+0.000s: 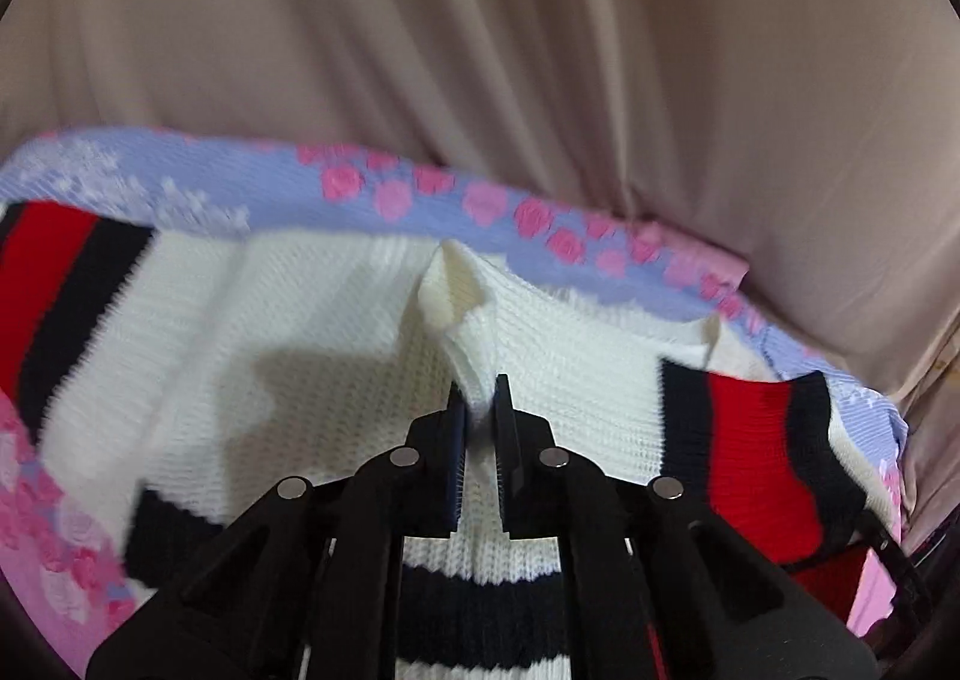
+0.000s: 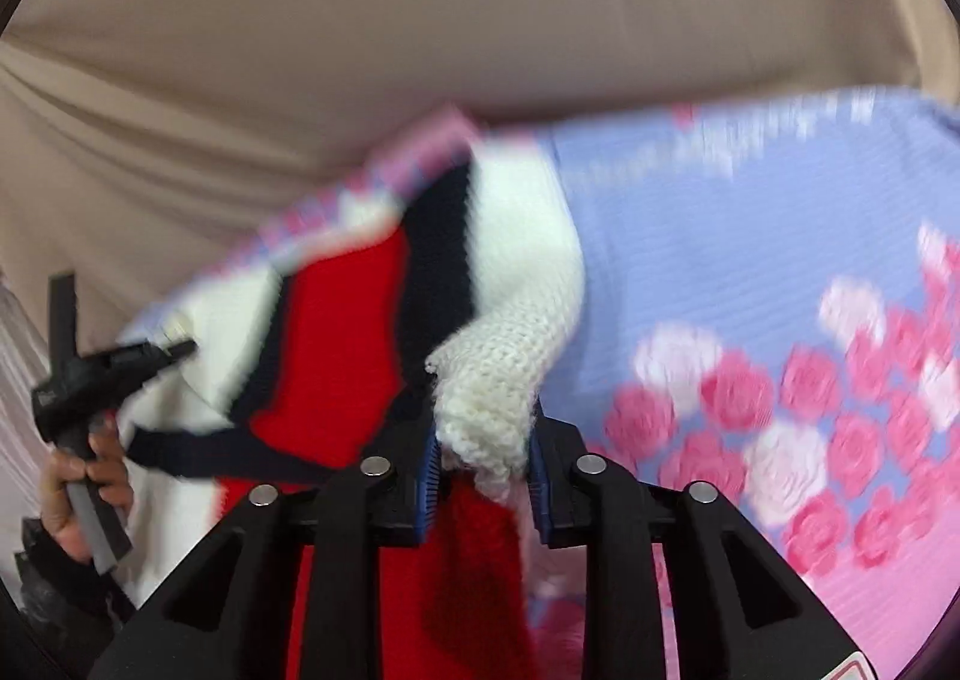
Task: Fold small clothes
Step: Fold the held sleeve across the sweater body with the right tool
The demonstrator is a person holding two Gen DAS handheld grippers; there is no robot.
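A: How are the claws doing?

B: The left claw [image 1: 479,380] is pinching shut on a raised pleat of the white knit of the sweater [image 1: 336,320], right at its tips. The right claw [image 2: 483,428] is gripping a bunched white knit edge of the same sweater [image 2: 336,344] between its blue pads [image 2: 427,476].

A: Where is the sweater lying?

B: Just ahead of and under both claws, spread on a flowered blanket [image 1: 420,188] of lilac and pink. Its red and dark striped parts are lying to either side of the left claw.

A: How far along is the folding, would you say?

B: Early, I judge. The sweater is lying mostly open and rumpled, with no neat fold showing. One striped part is being lifted by the right claw; the rest is waiting to be folded and smoothed.

A: Anything else around?

B: Beyond the blanket, a beige curtain [image 1: 540,50] is hanging in folds. Far left of the right claw, a hand [image 2: 84,476] is holding the other tool's grip.

A: Anything in the way?

B: Nothing is blocking either claw, though both views are blurring.
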